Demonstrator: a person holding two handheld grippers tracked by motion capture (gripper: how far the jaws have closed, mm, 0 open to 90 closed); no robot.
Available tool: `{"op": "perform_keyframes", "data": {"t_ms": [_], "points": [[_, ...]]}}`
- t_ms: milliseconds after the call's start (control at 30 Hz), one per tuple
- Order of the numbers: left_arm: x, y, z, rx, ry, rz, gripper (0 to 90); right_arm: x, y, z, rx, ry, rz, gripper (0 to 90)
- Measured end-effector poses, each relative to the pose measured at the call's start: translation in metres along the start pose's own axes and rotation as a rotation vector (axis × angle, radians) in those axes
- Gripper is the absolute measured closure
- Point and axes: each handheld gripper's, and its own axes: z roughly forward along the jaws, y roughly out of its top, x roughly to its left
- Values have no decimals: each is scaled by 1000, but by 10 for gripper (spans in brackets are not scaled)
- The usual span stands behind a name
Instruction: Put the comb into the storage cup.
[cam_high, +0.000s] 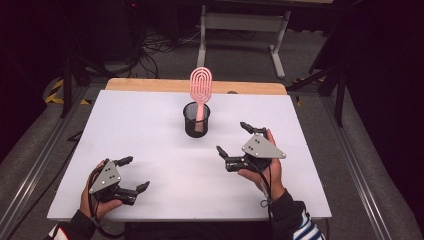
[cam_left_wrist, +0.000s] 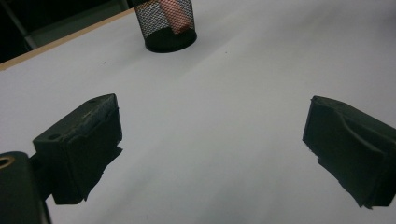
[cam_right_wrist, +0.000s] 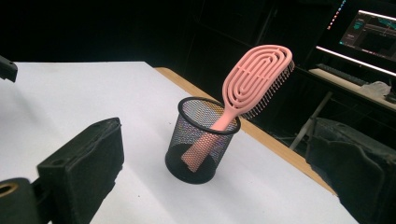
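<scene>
Both grippers rest low at the near edge of the white table (cam_high: 150, 125), each held in a hand. Left gripper (cam_high: 136, 173) has its jaws spread wide with bare tabletop between them; right gripper (cam_high: 232, 138) likewise gapes, pinching nothing. Beyond them, mid-table, stands a black mesh cup (cam_high: 196, 119) with a pink brush (cam_high: 201, 87) leaning inside, handle down, head above the rim.

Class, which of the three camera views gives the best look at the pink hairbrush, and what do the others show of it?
The right gripper view: the pink hairbrush appears whole and close, leaning handle-down in the black mesh cup, bristles visible. The high view shows it whole but small. The left gripper view catches its handle through the mesh; the head is cut off.
</scene>
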Motion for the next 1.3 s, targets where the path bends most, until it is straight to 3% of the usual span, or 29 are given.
{"op": "perform_keyframes", "data": {"t_ms": [1300], "points": [[1, 0, 0, 0, -3, -1, 51, 4, -19, -29, 11, -12, -37, 49]]}}
